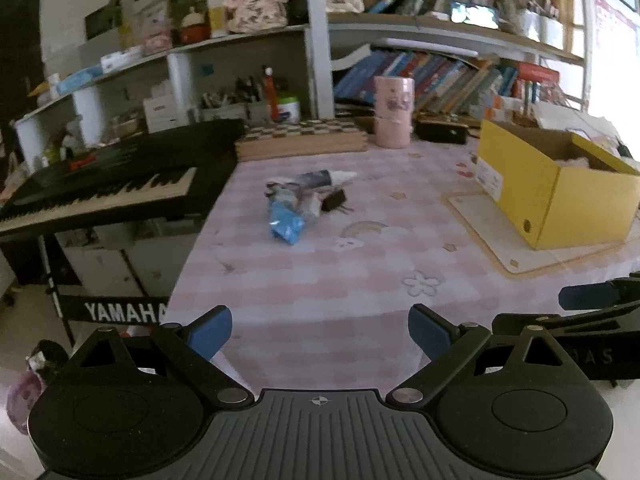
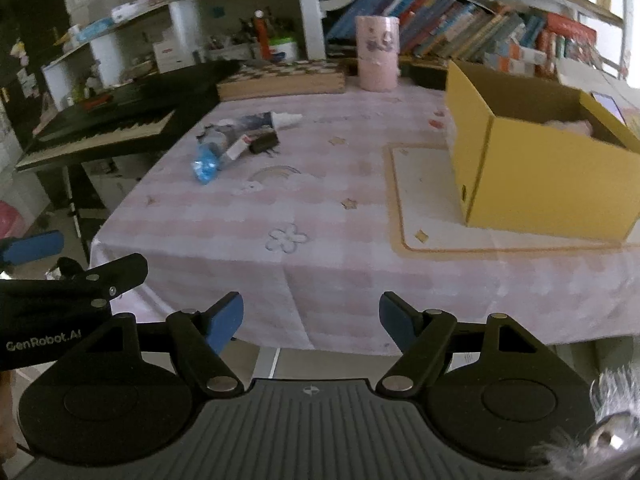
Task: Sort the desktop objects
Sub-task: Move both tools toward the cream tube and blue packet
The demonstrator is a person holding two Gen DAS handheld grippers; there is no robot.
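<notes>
Lying well beyond left hand-held gripper (image 1: pixel 320 332): clutter (image 1: pixel 298 200)

A black Yamaha keyboard (image 1: pixel 100 188) stands on its stand at the left edge of the table (image 1: pixel 320 280), which is covered in a pink checked cloth printed with flowers and a rainbow. At the table's far edge lies a flat wooden chessboard case (image 1: pixel 300 138) with a chequered top, and just to its right two pink rolls (image 1: pixel 393 111) are stacked one on the other. Behind them, white shelving (image 1: pixel 320 40) is crowded with leaning rows of books (image 1: pixel 432 76), a tray of pens, a floral bag (image 1: pixel 256 0) and assorted jars and boxes. A cream mat (image 2: pixel 424 204) with a tan border lies flat on the cloth at the right.
</notes>
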